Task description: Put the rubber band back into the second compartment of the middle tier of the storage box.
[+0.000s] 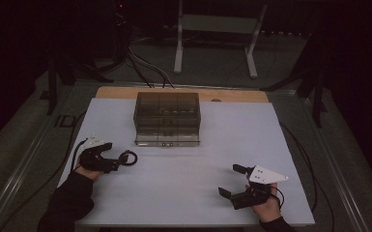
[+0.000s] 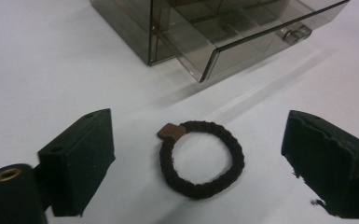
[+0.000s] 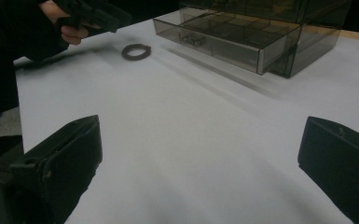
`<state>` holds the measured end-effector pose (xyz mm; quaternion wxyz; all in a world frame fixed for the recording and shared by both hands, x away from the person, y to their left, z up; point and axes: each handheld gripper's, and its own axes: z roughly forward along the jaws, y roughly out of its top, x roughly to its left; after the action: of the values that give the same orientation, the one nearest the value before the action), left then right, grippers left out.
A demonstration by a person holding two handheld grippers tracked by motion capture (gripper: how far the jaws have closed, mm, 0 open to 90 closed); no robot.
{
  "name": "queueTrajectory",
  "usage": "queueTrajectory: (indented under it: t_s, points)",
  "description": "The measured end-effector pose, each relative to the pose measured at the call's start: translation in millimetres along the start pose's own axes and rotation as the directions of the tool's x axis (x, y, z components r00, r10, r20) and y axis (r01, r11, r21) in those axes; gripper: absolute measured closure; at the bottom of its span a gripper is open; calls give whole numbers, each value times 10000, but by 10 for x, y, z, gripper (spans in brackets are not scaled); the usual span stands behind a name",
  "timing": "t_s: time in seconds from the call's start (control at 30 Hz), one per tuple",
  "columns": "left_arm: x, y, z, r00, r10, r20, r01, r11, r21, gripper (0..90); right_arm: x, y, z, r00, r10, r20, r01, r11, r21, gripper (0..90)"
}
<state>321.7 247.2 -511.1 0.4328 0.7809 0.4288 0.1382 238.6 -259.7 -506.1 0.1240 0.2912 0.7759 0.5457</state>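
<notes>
Left gripper, jaws apart, is framing the hair tie at centre frame: probably light, soft, pinchable across its braided band; right gripper is idling, jaws apart.

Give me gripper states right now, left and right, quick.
Left gripper: open, holding nothing; the braided hair tie lies on the table between its jaws, untouched.
Right gripper: open, holding nothing, over bare white table.
</notes>
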Motion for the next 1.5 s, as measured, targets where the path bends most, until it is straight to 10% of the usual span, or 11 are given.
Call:
queueTrajectory:
  t_s: [0.63,1.5]
  points:
    - [-41,-39,144,9961,374,-793,-277,9924,1200,198,2,4,-3,10000,-83,20,83,10000,-34,0]
    - [-41,-60,267,9863,1070,-1256,-877,9848,1501,680,7,4,2,10000,-38,-20,38,10000,-6,0]
